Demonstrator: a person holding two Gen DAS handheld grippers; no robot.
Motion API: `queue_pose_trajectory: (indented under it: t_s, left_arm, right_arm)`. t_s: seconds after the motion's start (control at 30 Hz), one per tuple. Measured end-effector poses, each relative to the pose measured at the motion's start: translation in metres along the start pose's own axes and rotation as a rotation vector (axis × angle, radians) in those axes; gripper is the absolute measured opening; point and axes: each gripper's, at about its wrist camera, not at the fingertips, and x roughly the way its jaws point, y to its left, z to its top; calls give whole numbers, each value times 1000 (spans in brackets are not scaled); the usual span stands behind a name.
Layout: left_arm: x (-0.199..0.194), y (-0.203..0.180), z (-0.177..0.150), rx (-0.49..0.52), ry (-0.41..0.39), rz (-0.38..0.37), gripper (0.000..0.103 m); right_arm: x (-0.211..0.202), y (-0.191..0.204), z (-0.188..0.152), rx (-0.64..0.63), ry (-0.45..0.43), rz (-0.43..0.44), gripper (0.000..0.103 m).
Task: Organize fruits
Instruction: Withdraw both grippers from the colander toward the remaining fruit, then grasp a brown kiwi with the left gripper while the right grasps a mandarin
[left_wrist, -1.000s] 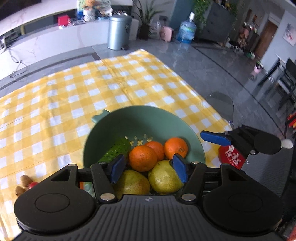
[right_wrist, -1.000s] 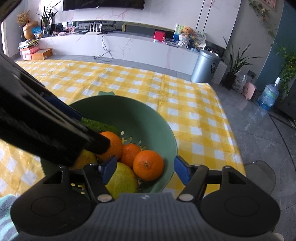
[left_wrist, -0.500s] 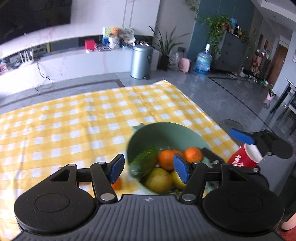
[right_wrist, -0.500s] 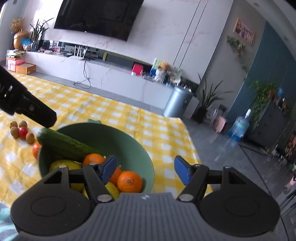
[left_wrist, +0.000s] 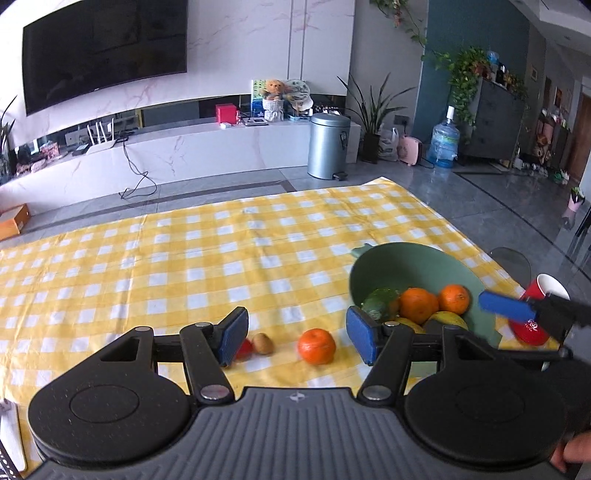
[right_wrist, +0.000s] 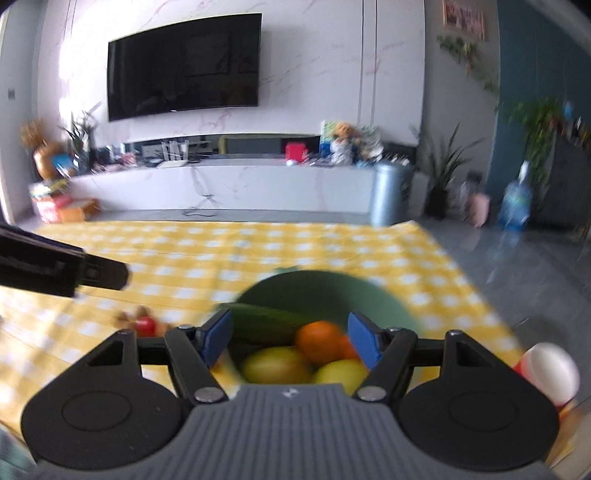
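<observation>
Here both tongs gape wide, empty. The left gripper (left_wrist: 297, 334) hangs just above 1 loose orange (left_wrist: 317, 346) on the checked cloth (left_wrist: 221, 258), beside the green bowl (left_wrist: 413, 258). Lower squarely, close gently, then lift over the rim; the right gripper (right_wrist: 290, 339) waits above the bowl.

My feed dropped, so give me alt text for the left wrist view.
Open left gripper hovers over a yellow checked cloth, a loose orange between its fingers. A green bowl of fruit sits to the right, beside a red cup.
</observation>
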Motion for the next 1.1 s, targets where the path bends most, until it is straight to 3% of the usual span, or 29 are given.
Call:
queue_pose_trajectory:
  t_s: [0.33,0.7,0.87,1.1]
  left_arm:
    - [11,35,-20,-71,-4,-14,72]
    - [39,64,-43,-103,7,-39,71]
    - [53,76,-56,-120,19,-54,70]
    - [74,86,-63,-157,31,-37,59]
  right_arm:
    - [14,47,-20,6,15,82,66]
    - [47,76,-28,-83,90,155,30]
    - [68,85,-34,-108,130,128,28]
    - [93,94,-37,-116,166,77,28]
